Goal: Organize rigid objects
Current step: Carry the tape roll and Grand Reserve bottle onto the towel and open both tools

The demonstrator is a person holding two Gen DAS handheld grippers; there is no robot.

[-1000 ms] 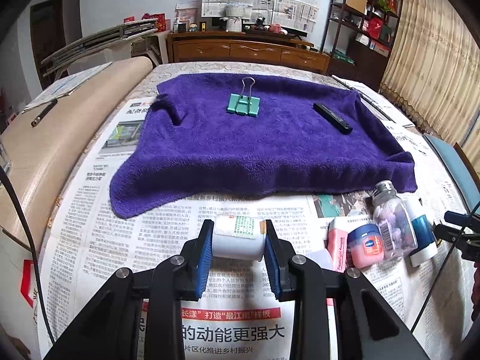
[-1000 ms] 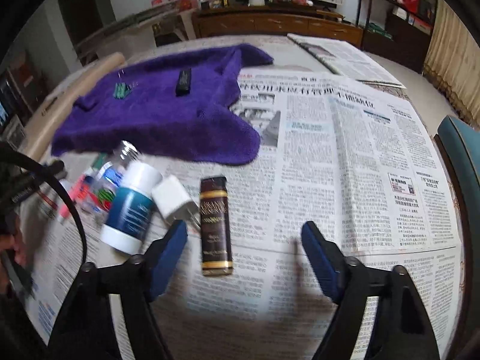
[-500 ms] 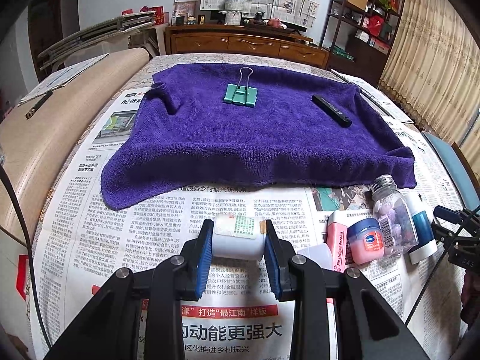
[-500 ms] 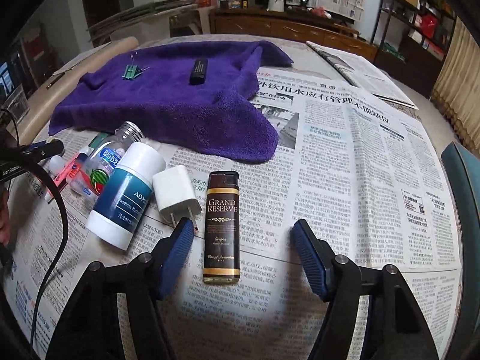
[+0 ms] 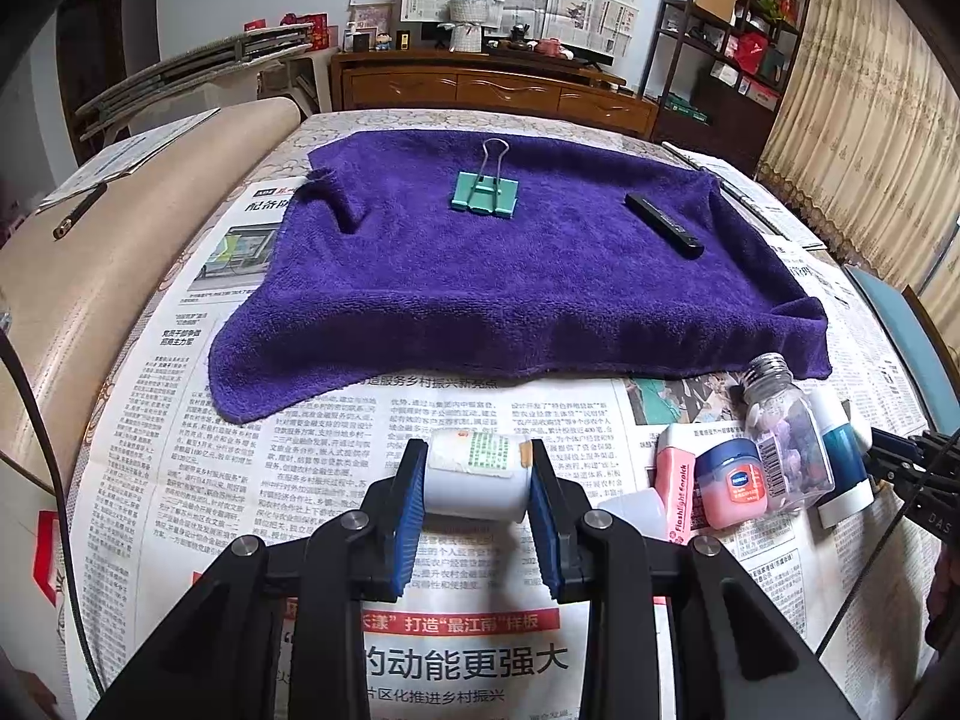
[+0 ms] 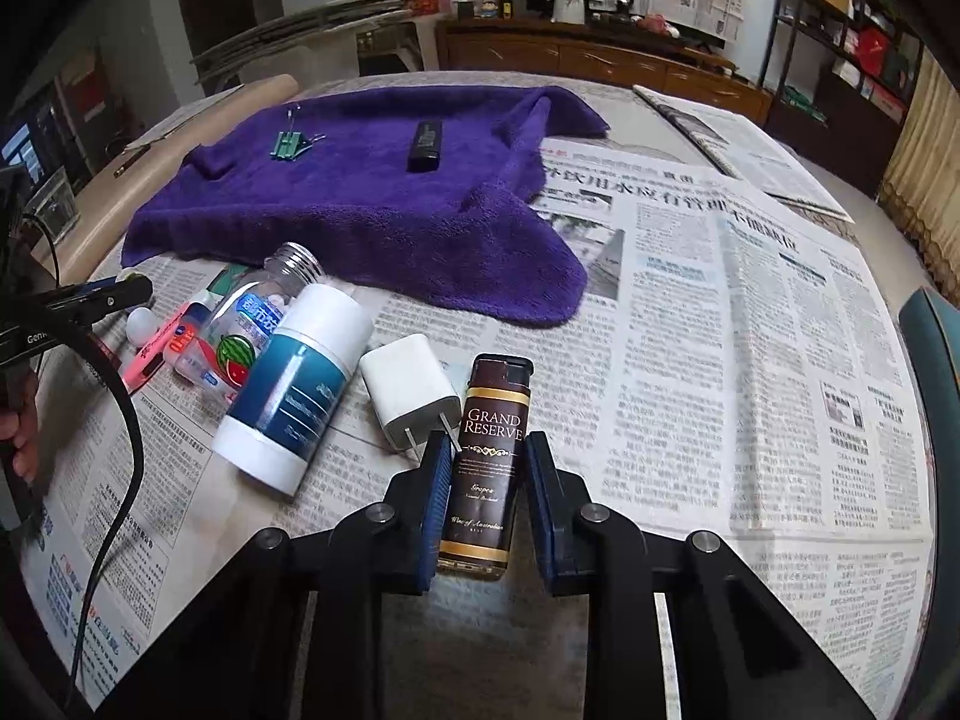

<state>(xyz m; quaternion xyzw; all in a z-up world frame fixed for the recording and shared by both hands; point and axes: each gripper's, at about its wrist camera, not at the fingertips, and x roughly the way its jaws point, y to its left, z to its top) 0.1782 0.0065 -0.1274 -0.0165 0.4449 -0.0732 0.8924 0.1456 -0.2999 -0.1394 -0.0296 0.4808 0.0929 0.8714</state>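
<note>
My left gripper is shut on a small white bottle with a green label, held over the newspaper in front of the purple towel. A teal binder clip and a black stick lie on the towel. My right gripper has closed around the brown Grand Reserve lighter, its pads at both sides of it. Beside it lie a white charger plug and a white and teal bottle.
A clear candy bottle, a pink Vaseline jar and a pink flashlight lie grouped on the newspaper at the right. A beige cushion edge borders the left. A teal chair stands at the right.
My right gripper moved forward and closed from wide open onto the brown lighter. My left gripper kept the white bottle and shifted slightly back from the towel.
</note>
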